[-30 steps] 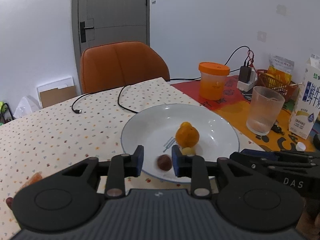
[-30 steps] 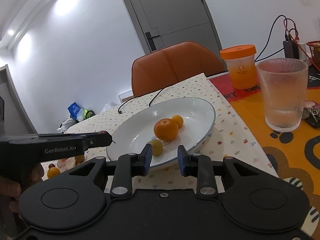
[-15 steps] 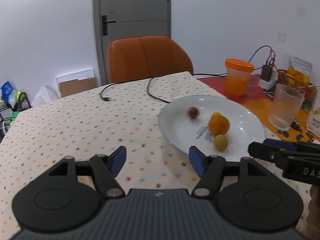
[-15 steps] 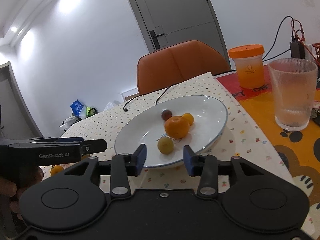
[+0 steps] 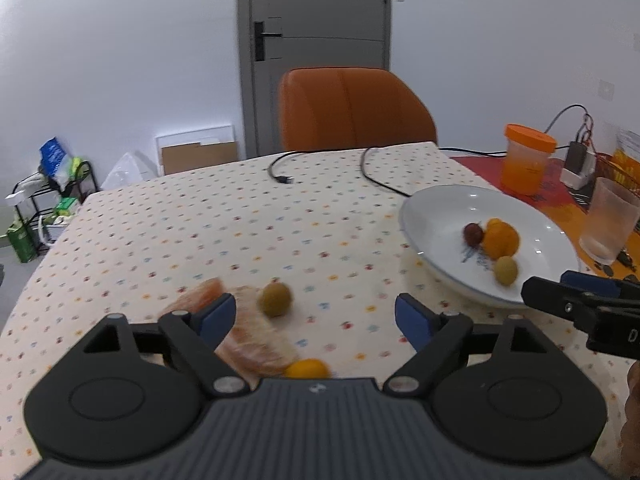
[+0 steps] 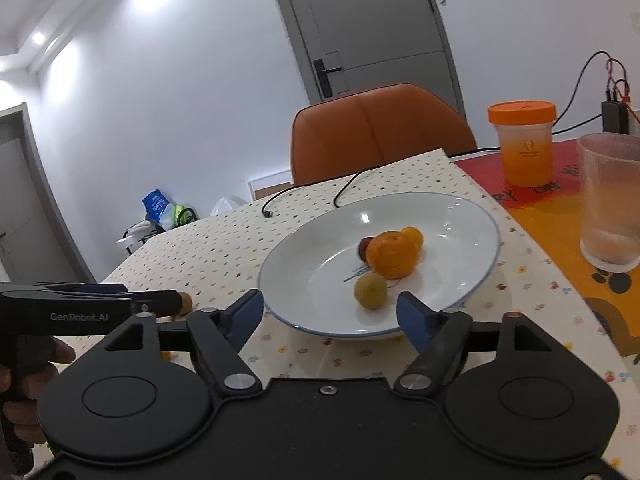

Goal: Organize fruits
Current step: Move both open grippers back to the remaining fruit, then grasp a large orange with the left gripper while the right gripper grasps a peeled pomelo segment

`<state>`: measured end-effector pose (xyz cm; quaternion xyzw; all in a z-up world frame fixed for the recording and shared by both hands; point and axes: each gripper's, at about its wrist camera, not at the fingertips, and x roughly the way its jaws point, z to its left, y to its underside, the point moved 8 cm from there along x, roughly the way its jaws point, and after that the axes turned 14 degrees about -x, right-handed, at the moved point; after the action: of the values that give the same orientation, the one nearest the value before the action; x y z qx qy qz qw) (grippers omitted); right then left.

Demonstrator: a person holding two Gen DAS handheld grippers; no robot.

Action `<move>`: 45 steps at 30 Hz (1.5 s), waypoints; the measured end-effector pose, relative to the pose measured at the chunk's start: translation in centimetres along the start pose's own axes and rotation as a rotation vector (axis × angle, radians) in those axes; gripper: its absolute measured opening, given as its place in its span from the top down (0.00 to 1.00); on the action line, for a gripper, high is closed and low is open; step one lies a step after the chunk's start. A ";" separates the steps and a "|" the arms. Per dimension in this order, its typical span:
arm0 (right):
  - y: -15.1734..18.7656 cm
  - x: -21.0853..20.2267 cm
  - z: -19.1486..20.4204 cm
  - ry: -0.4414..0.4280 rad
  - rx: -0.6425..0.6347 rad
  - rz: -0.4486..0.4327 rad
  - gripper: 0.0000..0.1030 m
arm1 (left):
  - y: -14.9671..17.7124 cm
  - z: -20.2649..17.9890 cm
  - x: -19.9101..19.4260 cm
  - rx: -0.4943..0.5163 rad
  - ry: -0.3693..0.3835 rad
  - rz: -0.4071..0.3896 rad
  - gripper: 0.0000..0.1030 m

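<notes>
Four fruits are seen on the plate (image 6: 460, 216) from the right gripper (image 6: 330, 312); only the left gripper (image 5: 314, 314) view catches a loose green fruit (image 5: 274, 299) on the tablecloth. Both jaws are opening, nothing gripped

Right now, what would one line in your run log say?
left gripper: jaws opening, empty | right gripper: jaws opening, empty | plate: four fruits | green fruit: loose on tablecloth
</notes>
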<state>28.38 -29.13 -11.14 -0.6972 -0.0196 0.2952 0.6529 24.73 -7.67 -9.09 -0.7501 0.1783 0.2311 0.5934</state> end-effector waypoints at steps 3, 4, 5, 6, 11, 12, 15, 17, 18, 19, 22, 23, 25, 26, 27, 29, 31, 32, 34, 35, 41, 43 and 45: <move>-0.1 0.5 0.8 -0.012 -0.010 0.001 0.20 | 0.0 1.2 -0.2 -0.019 -0.020 -0.002 0.17; -0.2 0.6 1.1 -0.016 -0.016 0.000 0.19 | 0.1 1.5 -0.3 -0.024 -0.026 -0.003 0.17; -0.3 0.7 1.4 -0.022 -0.020 -0.002 0.18 | 0.1 1.9 -0.3 -0.031 -0.034 -0.003 0.17; -0.3 0.8 1.7 -0.028 -0.023 -0.003 0.18 | 0.2 2.3 -0.4 -0.036 -0.038 -0.003 0.17; -0.5 1.3 3.0 -0.071 -0.029 -0.002 0.18 | 0.4 3.8 -0.8 -0.056 -0.054 -0.002 0.17; -0.6 1.4 3.2 -0.075 -0.031 -0.001 0.18 | 0.5 4.1 -0.8 -0.061 -0.058 0.000 0.17; -0.8 1.6 3.9 -0.093 -0.034 -0.001 0.18 | 0.6 4.9 -1.0 -0.076 -0.069 0.000 0.17; -0.9 1.6 4.4 -0.102 -0.043 -0.005 0.18 | 0.7 5.5 -0.9 -0.087 -0.076 0.003 0.17; -0.8 1.5 4.7 -0.106 -0.048 -0.008 0.18 | 0.7 5.7 -0.8 -0.094 -0.079 0.005 0.17; -0.9 1.5 5.1 -0.112 -0.056 -0.009 0.18 | 0.8 6.0 -0.8 -0.100 -0.081 0.006 0.17; -1.1 1.7 5.8 -0.126 -0.073 -0.006 0.18 | 1.0 6.7 -0.5 -0.122 -0.084 0.011 0.17; -1.1 1.8 6.2 -0.135 -0.078 -0.006 0.18 | 1.0 7.0 -0.4 -0.129 -0.085 0.011 0.17; -1.2 1.8 6.7 -0.157 -0.087 -0.009 0.18 | 1.1 7.3 -0.2 -0.138 -0.082 0.010 0.18; -1.3 1.8 6.9 -0.160 -0.089 -0.011 0.19 | 1.2 7.4 -0.1 -0.142 -0.080 0.010 0.19; -1.3 1.8 7.1 -0.158 -0.091 -0.012 0.19 | 1.2 7.5 0.0 -0.146 -0.079 0.011 0.20; -1.4 2.0 7.4 -0.149 -0.102 -0.005 0.21 | 1.3 7.7 0.3 -0.152 -0.067 0.015 0.26; -1.4 2.1 7.6 -0.143 -0.111 0.002 0.22 | 1.5 7.9 0.7 -0.155 -0.058 0.028 0.35; -1.3 2.2 7.7 -0.139 -0.116 0.007 0.22 | 1.6 8.0 0.8 -0.159 -0.054 0.035 0.44; -1.3 2.4 8.1 -0.138 -0.125 0.015 0.23 | 1.8 8.4 1.1 -0.172 -0.046 0.056 0.66; -1.3 2.5 8.3 -0.140 -0.128 0.019 0.23 | 1.8 8.5 1.1 -0.176 -0.035 0.059 0.65; -1.2 3.5 10.0 -0.155 -0.157 0.045 0.25 | 1.6 9.6 0.7 -0.192 -0.027 0.045 0.66; -1.2 3.9 10.5 -0.163 -0.162 0.053 0.26 | 1.4 10.1 0.5 -0.202 -0.033 0.040 0.66; -1.2 4.4 11.1 -0.174 -0.161 0.061 0.27 | 1.2 10.6 0.2 -0.208 -0.036 0.030 0.66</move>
<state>27.58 -17.21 -11.40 -0.7195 -0.0787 0.3717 0.5813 22.77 2.37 -12.18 -0.8007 0.1539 0.2707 0.5117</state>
